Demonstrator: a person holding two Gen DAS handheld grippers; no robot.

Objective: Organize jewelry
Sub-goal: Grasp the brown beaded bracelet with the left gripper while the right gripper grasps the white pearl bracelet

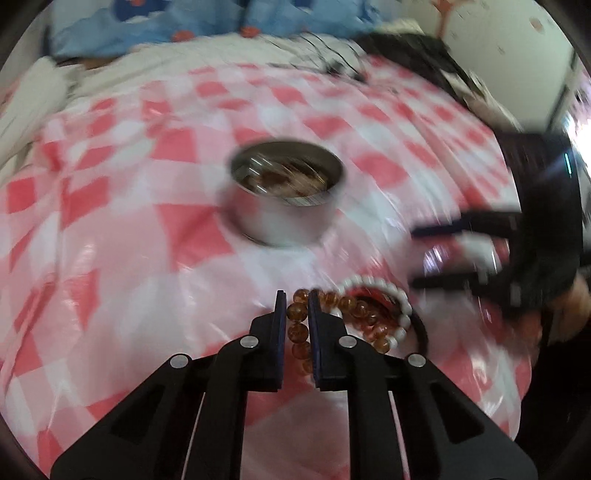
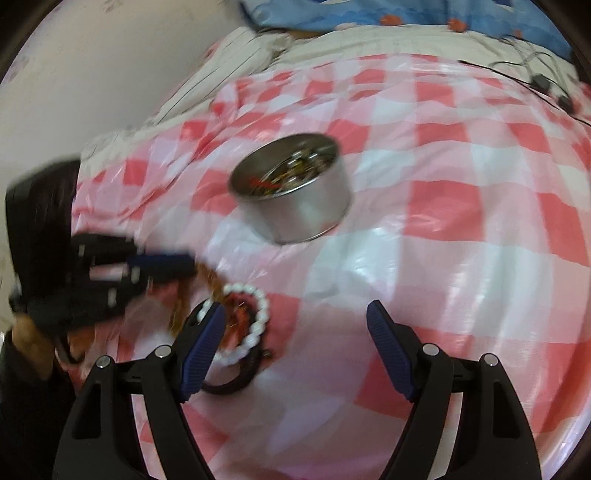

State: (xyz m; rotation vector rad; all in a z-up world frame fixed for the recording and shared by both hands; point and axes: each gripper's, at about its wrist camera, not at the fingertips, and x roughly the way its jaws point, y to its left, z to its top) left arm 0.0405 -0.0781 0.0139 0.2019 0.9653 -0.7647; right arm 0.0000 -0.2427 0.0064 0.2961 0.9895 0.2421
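A round metal tin (image 1: 286, 195) with jewelry inside stands on the pink checked cloth; it also shows in the right wrist view (image 2: 291, 188). My left gripper (image 1: 297, 301) is shut on an amber bead bracelet (image 1: 299, 332), which lies among a white bead bracelet (image 1: 384, 295) and a black hair tie (image 1: 421, 332). My right gripper (image 2: 297, 315) is open and empty, its left finger over the white bracelet (image 2: 255, 321). The left gripper (image 2: 162, 264) is blurred at the left of the right wrist view. The right gripper (image 1: 436, 254) is blurred at the right of the left wrist view.
The pink and white checked plastic cloth (image 2: 461, 206) covers a bed. Blue bedding (image 1: 184, 18) lies at the back. Black cables and small plugs (image 2: 543, 83) lie at the far right edge. A pale wall (image 2: 92, 74) is on the left.
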